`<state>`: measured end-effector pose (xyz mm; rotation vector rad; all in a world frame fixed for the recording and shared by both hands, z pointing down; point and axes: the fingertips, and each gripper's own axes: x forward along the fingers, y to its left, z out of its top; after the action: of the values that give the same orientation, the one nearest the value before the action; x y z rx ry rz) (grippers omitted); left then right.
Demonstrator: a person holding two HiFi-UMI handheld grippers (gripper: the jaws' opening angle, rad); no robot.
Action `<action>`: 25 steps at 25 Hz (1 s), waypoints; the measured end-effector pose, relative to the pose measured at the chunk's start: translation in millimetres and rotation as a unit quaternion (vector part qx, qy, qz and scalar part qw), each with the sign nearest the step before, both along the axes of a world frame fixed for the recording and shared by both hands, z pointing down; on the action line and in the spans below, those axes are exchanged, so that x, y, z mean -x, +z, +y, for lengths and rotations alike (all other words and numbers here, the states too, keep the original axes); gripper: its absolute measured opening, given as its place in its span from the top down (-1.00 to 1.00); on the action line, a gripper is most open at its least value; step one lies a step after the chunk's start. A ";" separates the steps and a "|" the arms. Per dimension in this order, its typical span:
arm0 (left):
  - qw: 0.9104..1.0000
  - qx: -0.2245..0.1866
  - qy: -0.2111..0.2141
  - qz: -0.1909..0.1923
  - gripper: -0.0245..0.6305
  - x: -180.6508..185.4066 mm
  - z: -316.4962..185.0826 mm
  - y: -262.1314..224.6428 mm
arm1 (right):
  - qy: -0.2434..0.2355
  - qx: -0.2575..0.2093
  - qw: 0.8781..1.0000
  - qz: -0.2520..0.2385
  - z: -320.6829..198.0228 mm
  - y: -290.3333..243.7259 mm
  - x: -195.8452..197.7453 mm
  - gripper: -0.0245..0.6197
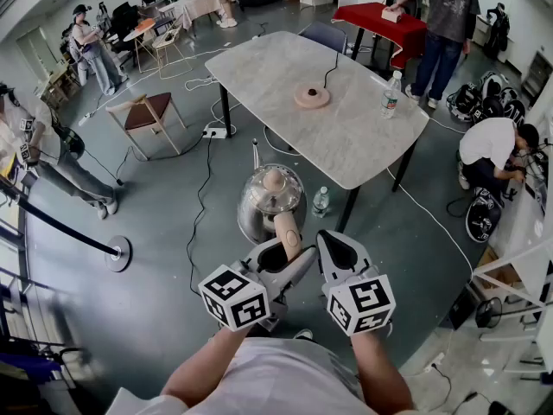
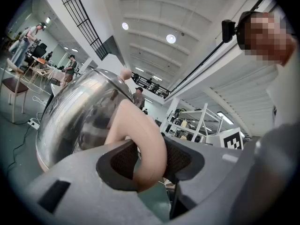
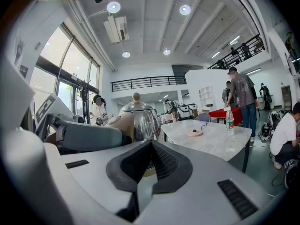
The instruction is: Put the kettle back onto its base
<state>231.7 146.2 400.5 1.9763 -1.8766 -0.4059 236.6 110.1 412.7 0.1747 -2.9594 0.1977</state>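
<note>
A shiny steel kettle (image 1: 270, 201) with a beige knob and a beige handle (image 1: 289, 232) hangs in the air over the floor, short of the marble table (image 1: 363, 145). My left gripper (image 1: 287, 264) is shut on that handle; in the left gripper view the pads (image 2: 180, 161) press the handle (image 2: 145, 144) from both sides, with the kettle body (image 2: 79, 116) beyond. The round beige base (image 1: 312, 97) lies on the table with its cord trailing away. My right gripper (image 1: 341, 251) hovers beside the left one, shut and empty, facing the kettle (image 3: 138, 118) and the base (image 3: 195, 133).
A water bottle (image 1: 391, 93) stands on the table's right side, and another bottle (image 1: 320, 201) lies on the floor near a table leg. Cables cross the floor. A wooden chair (image 1: 151, 115) stands at left. People stand near the red table (image 1: 380, 20) and crouch at right.
</note>
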 end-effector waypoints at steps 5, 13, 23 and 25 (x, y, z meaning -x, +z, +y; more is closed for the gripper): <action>1.000 0.003 -0.002 0.005 0.40 -13.4 -9.3 2.9 | -0.008 0.004 1.000 0.001 -9.7 1.5 -13.3 0.91; 1.000 0.005 -0.009 0.009 0.40 -16.4 -14.6 5.0 | -0.011 0.022 1.000 0.002 -18.3 10.6 -20.4 0.91; 1.000 0.005 -0.012 0.020 0.40 29.6 -28.6 15.4 | -0.010 0.029 0.999 0.019 -33.4 26.4 16.5 0.91; 1.000 0.003 -0.010 0.023 0.40 46.2 -34.5 15.5 | -0.004 0.030 0.999 0.022 -40.9 27.4 31.0 0.91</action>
<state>185.5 111.7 416.0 1.9301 -1.8678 -0.4460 205.6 69.2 440.0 0.1578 -2.9054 0.2783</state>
